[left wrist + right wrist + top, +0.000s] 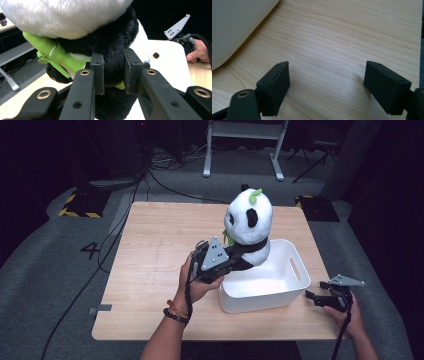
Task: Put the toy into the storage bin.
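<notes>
On the pale wooden table (150, 270), the left gripper (113, 72) is clenched on the black neck of the black-and-white plush panda toy (248, 222). The panda stands upright over the near-left part of the white plastic rectangular bin (292, 287). Just beside the bin, the right gripper (327, 82) rests released, its jaws wide apart.

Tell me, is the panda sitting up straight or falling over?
Upright. The panda has its head on top, above the white bin, and the left gripper is shut on its black middle.
</notes>
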A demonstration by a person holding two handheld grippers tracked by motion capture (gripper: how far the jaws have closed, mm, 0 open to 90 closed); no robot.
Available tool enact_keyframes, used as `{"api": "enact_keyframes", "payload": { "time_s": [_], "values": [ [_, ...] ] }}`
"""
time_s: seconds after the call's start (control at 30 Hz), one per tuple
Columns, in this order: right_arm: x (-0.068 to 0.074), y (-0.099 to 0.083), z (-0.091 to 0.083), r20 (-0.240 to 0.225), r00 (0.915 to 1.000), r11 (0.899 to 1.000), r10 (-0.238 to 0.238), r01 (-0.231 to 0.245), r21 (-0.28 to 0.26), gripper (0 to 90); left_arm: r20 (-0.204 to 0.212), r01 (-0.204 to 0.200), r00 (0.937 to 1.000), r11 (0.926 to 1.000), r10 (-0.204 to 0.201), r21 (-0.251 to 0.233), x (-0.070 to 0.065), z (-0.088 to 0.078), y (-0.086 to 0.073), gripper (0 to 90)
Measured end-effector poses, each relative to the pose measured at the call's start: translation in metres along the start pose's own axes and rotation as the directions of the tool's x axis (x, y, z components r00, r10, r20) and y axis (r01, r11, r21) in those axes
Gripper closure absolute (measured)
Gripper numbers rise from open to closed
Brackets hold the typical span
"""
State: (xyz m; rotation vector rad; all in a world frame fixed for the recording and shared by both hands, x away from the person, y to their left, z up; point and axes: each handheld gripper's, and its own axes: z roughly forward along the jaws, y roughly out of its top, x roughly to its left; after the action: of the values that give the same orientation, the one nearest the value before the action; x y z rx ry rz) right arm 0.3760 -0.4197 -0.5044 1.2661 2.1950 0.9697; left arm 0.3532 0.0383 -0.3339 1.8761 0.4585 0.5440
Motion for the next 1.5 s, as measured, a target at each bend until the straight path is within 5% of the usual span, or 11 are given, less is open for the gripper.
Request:
{"api": "enact_keyframes", "payload": {
  "time_s": [0.47,0.77,1.03,1.5],
  "values": [
    [0.0,0.0,0.0,-0.001,1.0,1.0,-0.001,0.001,0.0,21.3,0.034,-0.025,0.9991,0.9996,0.025,0.013,-0.009,0.008,-0.004,73.7],
    [0.0,0.0,0.0,-0.001,1.0,1.0,-0.001,0.001,0.0,21.3,0.088,-0.069,0.9938,0.9975,0.067,0.018,-0.023,0.009,-0.002,73.6],
    [0.0,0.0,0.0,-0.001,1.0,1.0,-0.001,0.001,0.0,21.3,0.134,-0.061,0.9892,0.998,0.058,0.018,-0.028,0.016,-0.005,73.7],
    [0.0,0.0,0.0,-0.001,1.0,1.0,-0.001,0.001,0.0,21.3,0.162,-0.106,0.9829,0.9877,0.087,0.115,-0.037,0.032,-0.014,73.8]
  ]
}}
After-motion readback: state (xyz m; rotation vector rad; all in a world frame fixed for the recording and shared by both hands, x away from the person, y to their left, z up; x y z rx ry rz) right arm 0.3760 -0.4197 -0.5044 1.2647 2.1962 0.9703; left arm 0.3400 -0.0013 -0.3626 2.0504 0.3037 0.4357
